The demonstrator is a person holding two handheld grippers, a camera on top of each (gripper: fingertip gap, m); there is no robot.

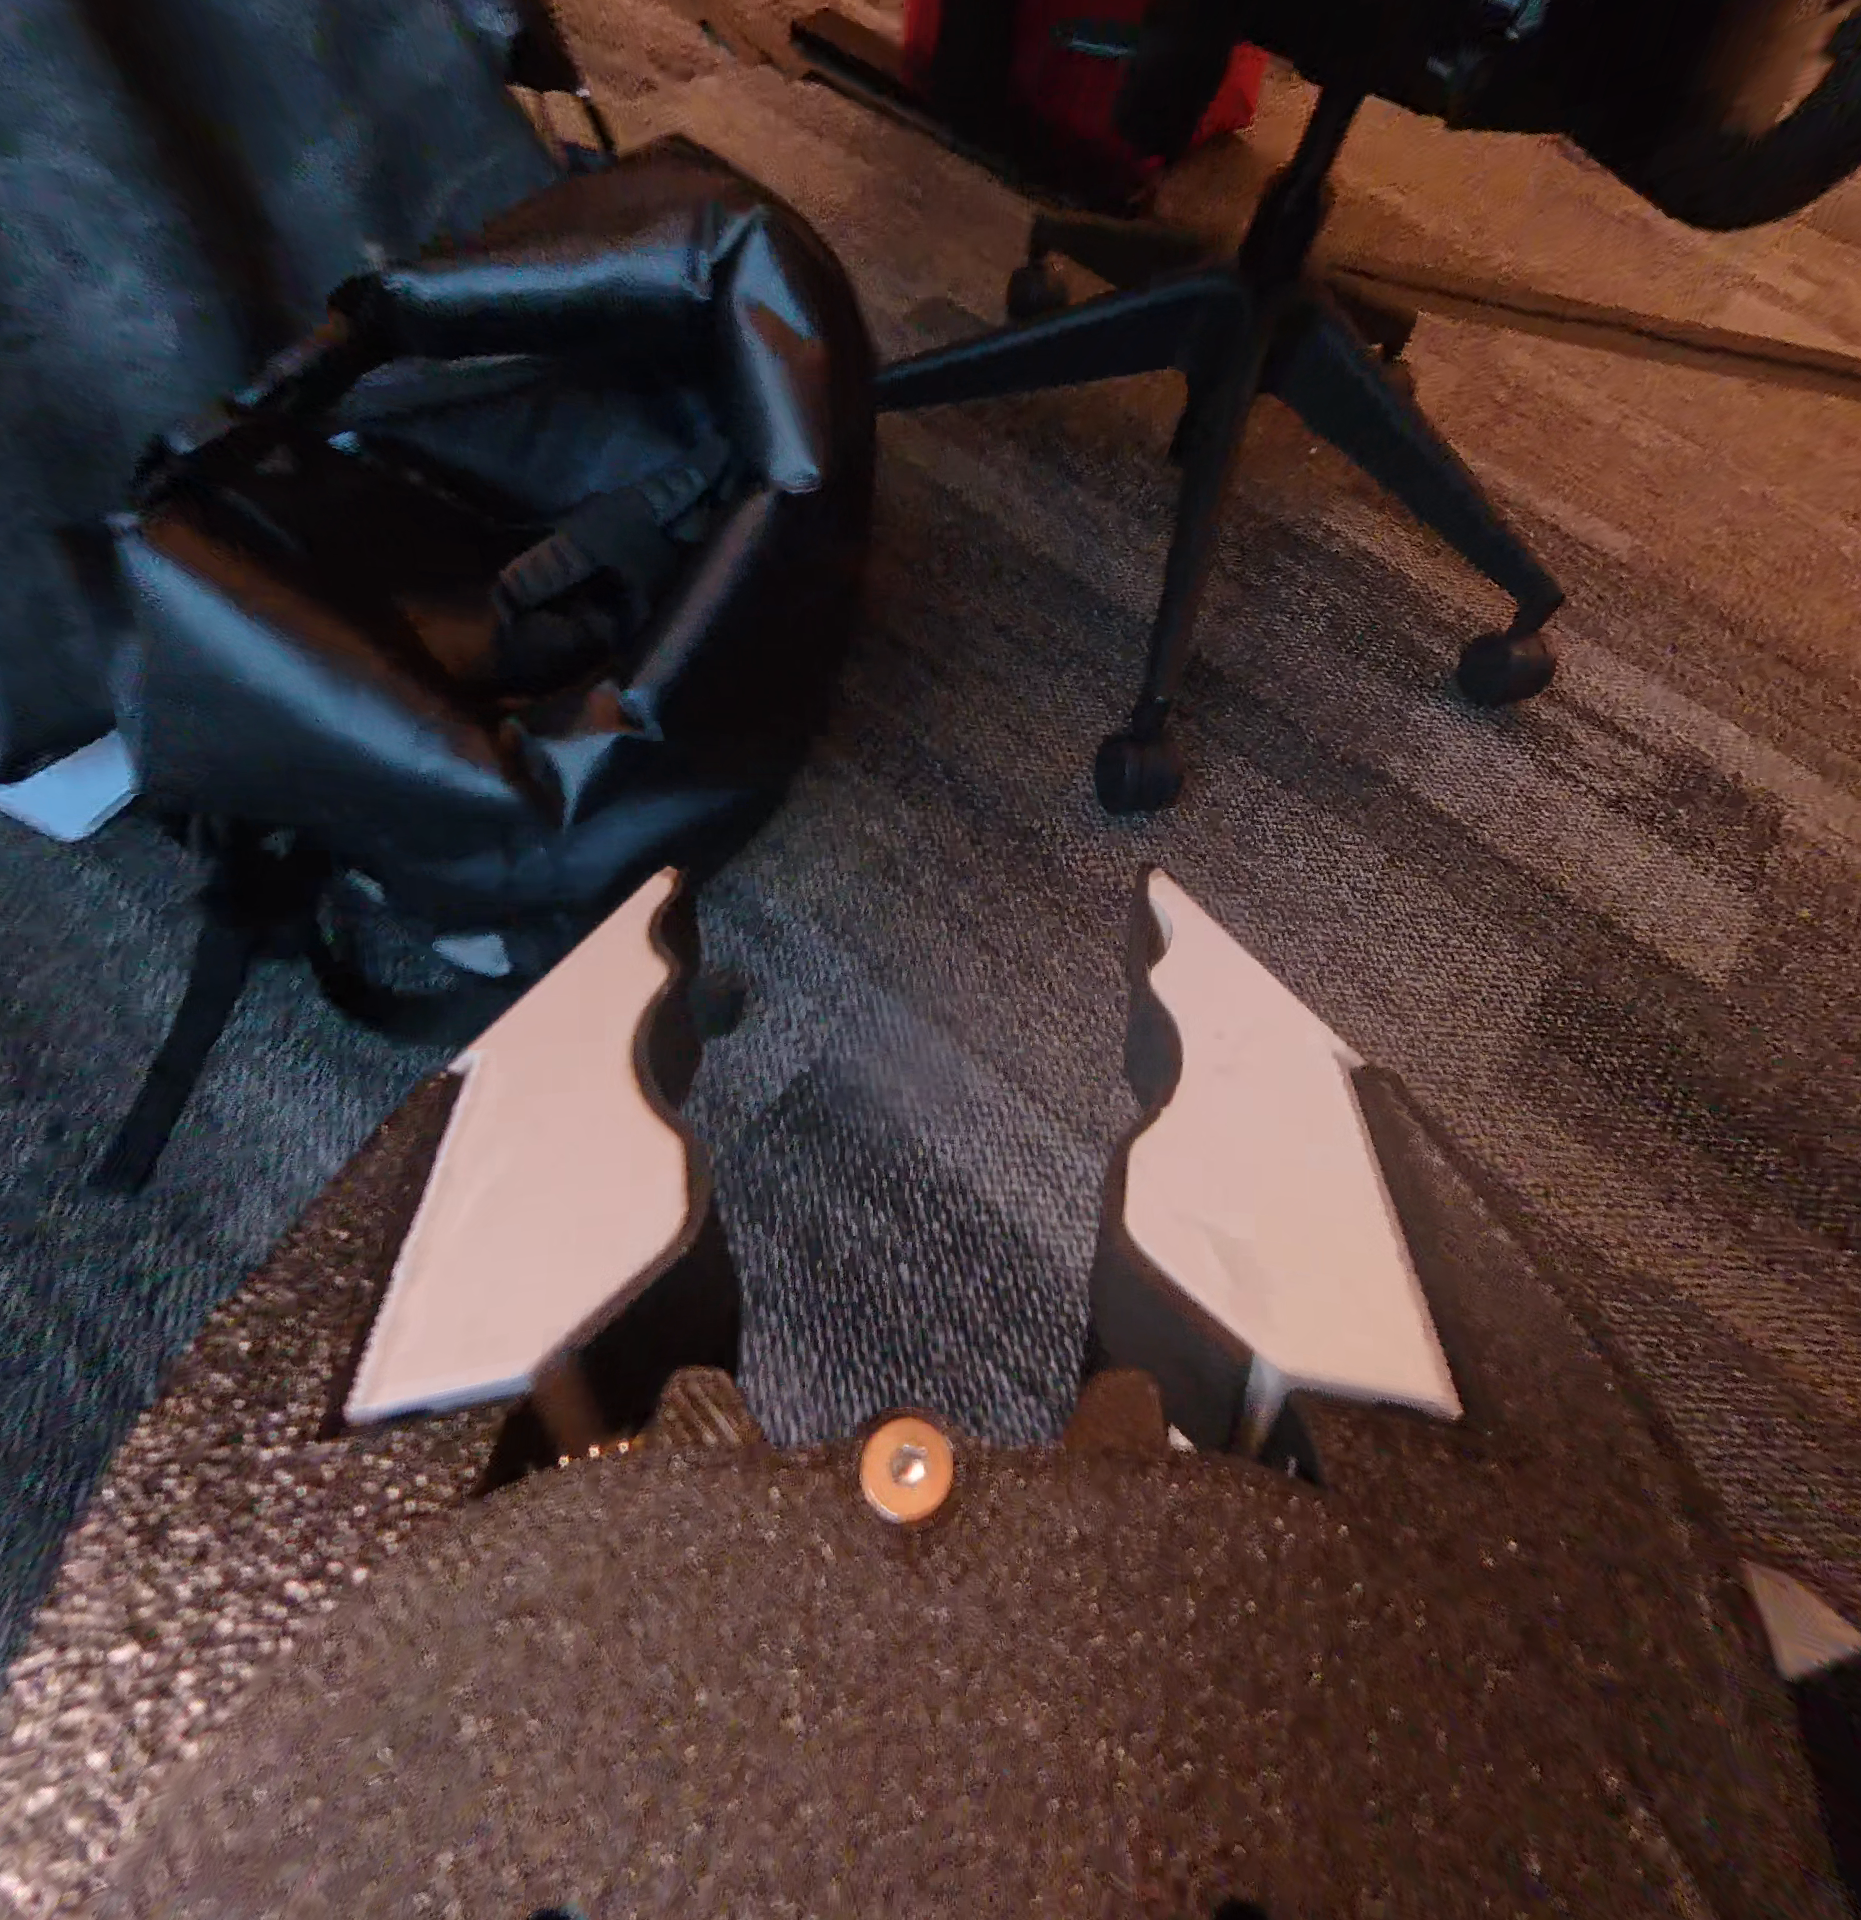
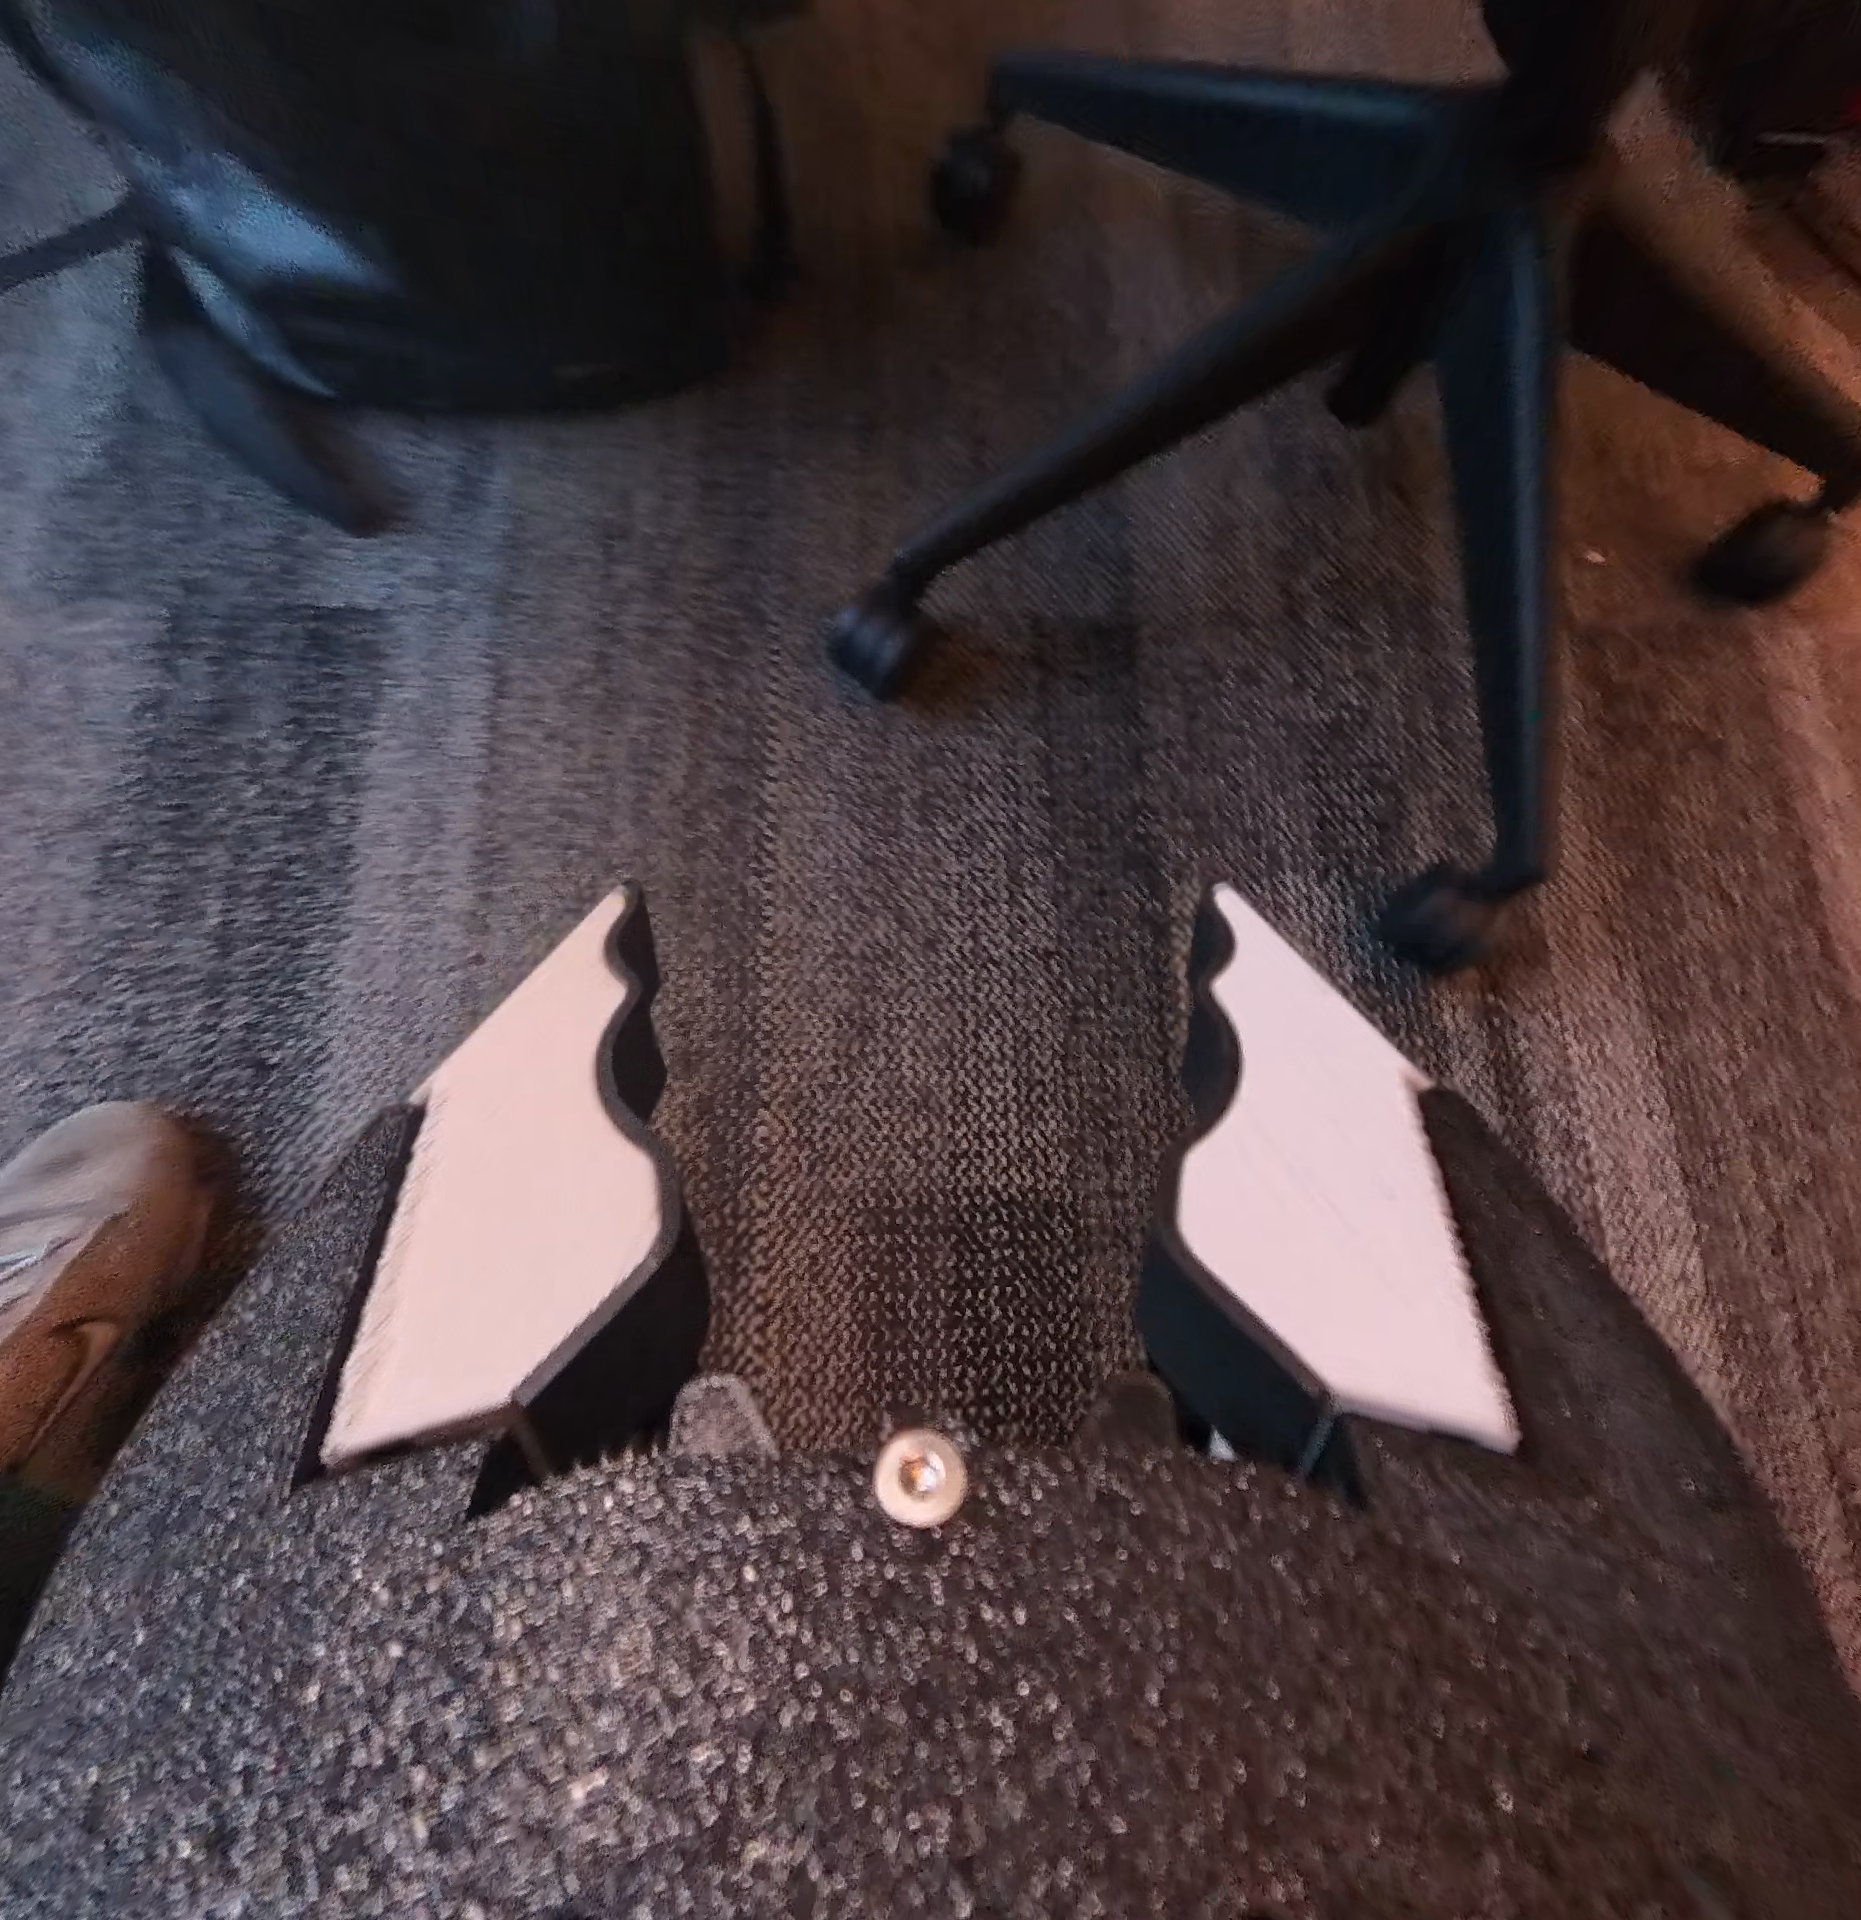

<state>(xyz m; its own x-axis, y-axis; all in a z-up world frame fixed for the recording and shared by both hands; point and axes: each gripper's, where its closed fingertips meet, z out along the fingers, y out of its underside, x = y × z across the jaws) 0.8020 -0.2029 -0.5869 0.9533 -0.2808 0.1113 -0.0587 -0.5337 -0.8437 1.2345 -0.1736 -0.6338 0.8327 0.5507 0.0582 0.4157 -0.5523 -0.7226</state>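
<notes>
Hovering over grey carpet (image 1: 905, 1091), left gripper (image 1: 915, 914) w/ jaws apart, empty; black bag (image 1: 469, 540) lies just far-left of it. Right gripper (image 2: 921, 925) also apart, empty; office chair base (image 2: 1425, 364) far-right, shoe (image 2: 74, 1278) near-left.

No writing, label, brand mark, number or sign can be read in either view — the pictures are dim and partly blurred. The black bag (image 1: 490, 540) on the carpet shows no legible mark, and neither do the black chair base (image 1: 1269, 416) or the red thing behind it (image 1: 1009, 62). The shoe (image 2: 64, 1278) at the left edge of the right wrist view bears a faint curved shape on its side — too blurred to make out.
</notes>
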